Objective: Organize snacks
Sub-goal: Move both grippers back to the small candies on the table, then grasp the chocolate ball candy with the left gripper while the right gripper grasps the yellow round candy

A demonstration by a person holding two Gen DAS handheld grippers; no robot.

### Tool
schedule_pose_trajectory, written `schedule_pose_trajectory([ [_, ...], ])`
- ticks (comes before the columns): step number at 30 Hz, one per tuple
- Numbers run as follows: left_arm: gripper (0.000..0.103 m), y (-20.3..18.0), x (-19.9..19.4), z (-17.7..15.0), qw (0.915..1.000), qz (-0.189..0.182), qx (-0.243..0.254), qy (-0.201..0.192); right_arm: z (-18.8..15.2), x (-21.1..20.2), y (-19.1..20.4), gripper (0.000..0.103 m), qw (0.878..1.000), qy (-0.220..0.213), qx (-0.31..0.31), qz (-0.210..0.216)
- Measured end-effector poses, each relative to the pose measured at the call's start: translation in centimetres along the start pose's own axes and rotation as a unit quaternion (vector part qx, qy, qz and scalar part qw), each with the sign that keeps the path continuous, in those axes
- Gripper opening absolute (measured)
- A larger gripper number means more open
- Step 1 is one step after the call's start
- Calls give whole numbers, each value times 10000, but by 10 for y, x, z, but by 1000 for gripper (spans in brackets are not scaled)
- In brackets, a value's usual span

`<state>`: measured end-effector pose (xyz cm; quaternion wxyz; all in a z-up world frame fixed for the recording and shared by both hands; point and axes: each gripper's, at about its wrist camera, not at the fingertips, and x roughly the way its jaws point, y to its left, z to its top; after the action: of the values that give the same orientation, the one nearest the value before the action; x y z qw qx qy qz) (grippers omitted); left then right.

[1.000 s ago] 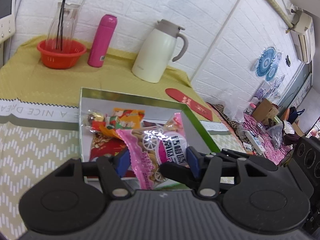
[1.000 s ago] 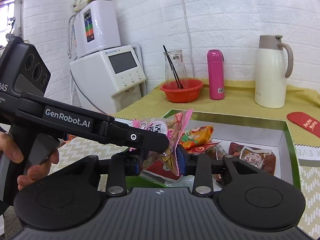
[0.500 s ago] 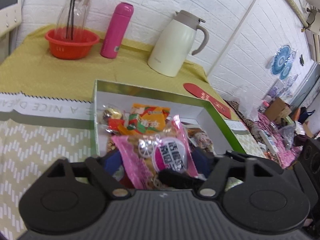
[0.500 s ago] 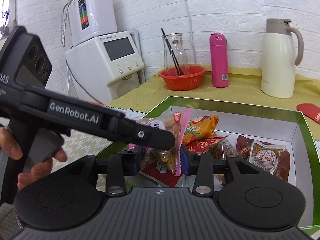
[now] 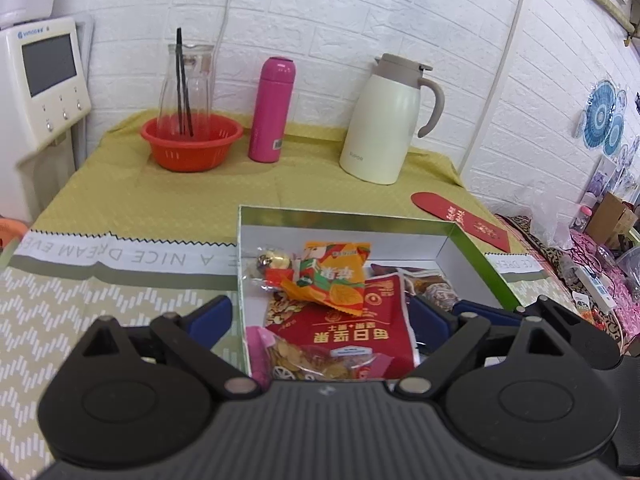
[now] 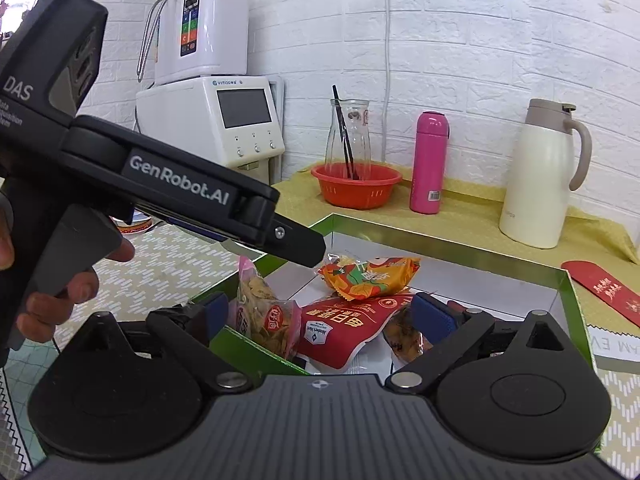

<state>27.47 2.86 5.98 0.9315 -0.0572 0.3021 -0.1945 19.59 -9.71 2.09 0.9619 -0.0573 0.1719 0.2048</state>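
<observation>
A green-rimmed box [image 5: 476,240] with a white inside holds several snack packs: an orange pack [image 5: 332,276], a red pack [image 5: 352,336] and a pink-edged bag of crisps [image 5: 304,360] at its near left corner. My left gripper [image 5: 320,320] is open above the box's near end, holding nothing. My right gripper [image 6: 320,316] is open too, over the near corner of the box [image 6: 568,284], with the pink bag [image 6: 264,312] lying free between its fingers. The orange pack [image 6: 372,276] and red pack [image 6: 344,328] lie beyond. The left gripper's body [image 6: 172,188] crosses the right wrist view.
At the back of the yellow-green cloth stand an orange basket [image 5: 192,144] with a glass carafe, a pink flask [image 5: 272,112] and a cream jug [image 5: 388,124]. A red envelope [image 5: 460,216] lies right of the box. A white appliance [image 6: 224,120] stands at the left.
Both grippers held the pink bag together and have opened. The bag now lies in the box's near left corner. The left gripper has drawn back and up.
</observation>
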Motion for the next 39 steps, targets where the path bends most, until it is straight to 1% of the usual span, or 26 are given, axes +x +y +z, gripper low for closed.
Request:
schedule_pose_trajectory([
  [5, 90, -15, -31, -4, 9995, 139, 234, -185, 6, -28, 7, 103, 9999, -142, -21, -21],
  [8, 90, -21, -55, -9, 9993, 186, 216, -250, 8, -49, 11, 103, 9999, -120, -13, -115],
  [12, 90, -26, -89, -26, 9988, 257, 131, -396, 6, -82, 12, 103, 9996, -20, 147, -233],
  [15, 90, -31, -107, -45, 9984, 339, 166, -414, -3, -108, 12, 103, 9994, 34, 324, -152],
  [19, 90, -31, -119, -77, 9997, 58, 70, -232, -26, -130, 13, 103, 9984, 176, 538, -71],
  [22, 90, -26, -120, -102, 9999, -134, -59, -80, -48, -136, 14, 103, 9961, 385, 789, 2],
  [24, 90, -20, -117, -119, 9997, -126, -203, 49, -61, -134, 16, 103, 9937, 551, 974, 113],
  [26, 90, -14, -112, -132, 9994, -72, -227, 231, -70, -128, 20, 103, 9916, 730, 1050, 218],
  [27, 90, -10, -110, -137, 9991, -22, -243, 342, -72, -124, 23, 103, 9912, 815, 1008, 262],
  [29, 90, -1, -107, -143, 9984, 67, -328, 451, -72, -114, 30, 103, 9925, 835, 842, 310],
  [33, 90, 18, -110, -137, 9980, 56, -468, 414, -62, -80, 40, 103, 9948, 849, 452, 338],
  [35, 90, 24, -110, -132, 9982, 18, -465, 385, -58, -61, 43, 97, 9949, 909, 328, 306],
  [37, 90, 29, -108, -125, 9981, -26, -476, 383, -54, -43, 46, 87, 9951, 948, 136, 229],
  [38, 90, 31, -105, -122, 9980, -65, -482, 394, -54, -35, 47, 85, 9951, 968, 37, 175],
  [39, 90, 32, -102, -118, 9980, -117, -479, 400, -53, -28, 47, 80, 9950, 994, -11, 135],
])
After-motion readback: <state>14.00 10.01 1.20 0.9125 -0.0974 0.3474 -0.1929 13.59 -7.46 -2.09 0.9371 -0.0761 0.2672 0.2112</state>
